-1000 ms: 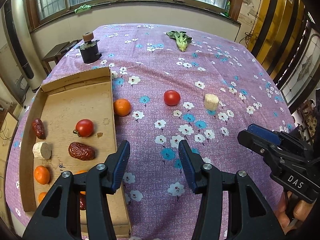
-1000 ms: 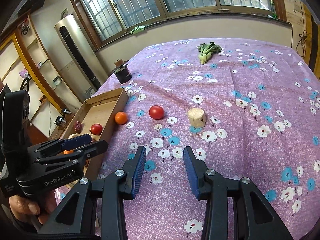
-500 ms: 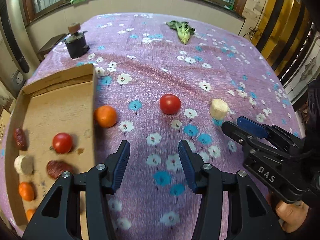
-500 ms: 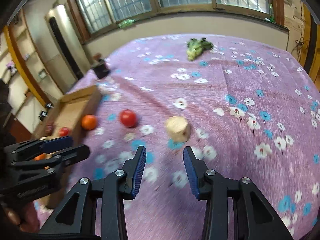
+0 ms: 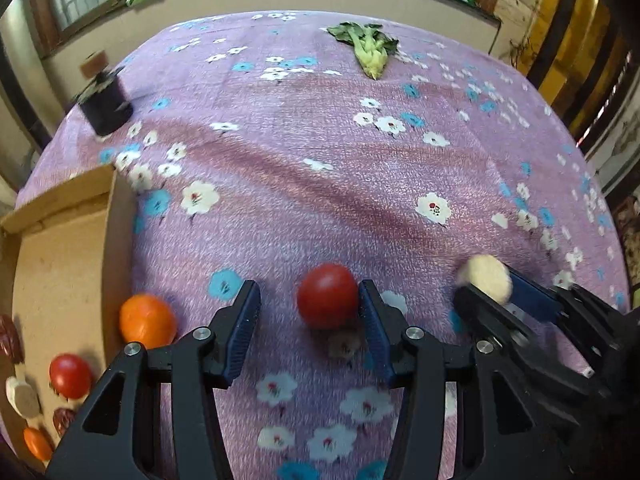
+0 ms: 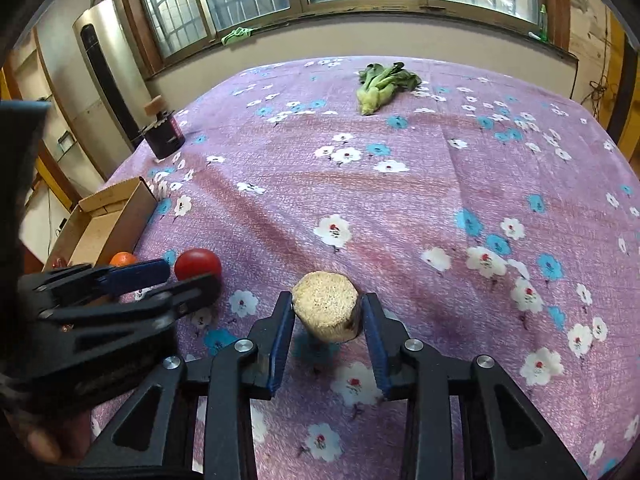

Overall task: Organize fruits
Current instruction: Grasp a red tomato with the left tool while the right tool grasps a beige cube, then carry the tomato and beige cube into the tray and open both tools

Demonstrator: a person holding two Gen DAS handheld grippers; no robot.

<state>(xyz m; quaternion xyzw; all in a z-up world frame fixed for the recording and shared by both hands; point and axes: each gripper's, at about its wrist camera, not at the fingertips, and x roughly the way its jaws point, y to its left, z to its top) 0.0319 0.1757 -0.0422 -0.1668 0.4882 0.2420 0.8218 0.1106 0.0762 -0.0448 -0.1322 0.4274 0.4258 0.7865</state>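
A red tomato (image 5: 327, 295) lies on the purple flowered cloth between the open jaws of my left gripper (image 5: 310, 312), close against the right finger. An orange (image 5: 147, 321) lies just left of it, beside the cardboard box (image 5: 64, 264). A pale beige stump-like piece (image 6: 326, 312) stands between the open jaws of my right gripper (image 6: 326, 334), with the pads close on both sides. The box holds a red tomato (image 5: 70, 376), dates, a pale piece and oranges. The right gripper also shows in the left wrist view (image 5: 492, 300), the left gripper in the right wrist view (image 6: 160, 280).
A green leafy vegetable (image 6: 380, 82) lies at the far side of the table. A black jar with a cork (image 6: 162, 132) stands at the far left edge. A tall standing air conditioner (image 6: 108, 64) and windows are behind the table.
Both grippers have moved forward and down. The tomato now sits between the left jaws and the pale piece between the right jaws. The box has slid to the left edge of view.
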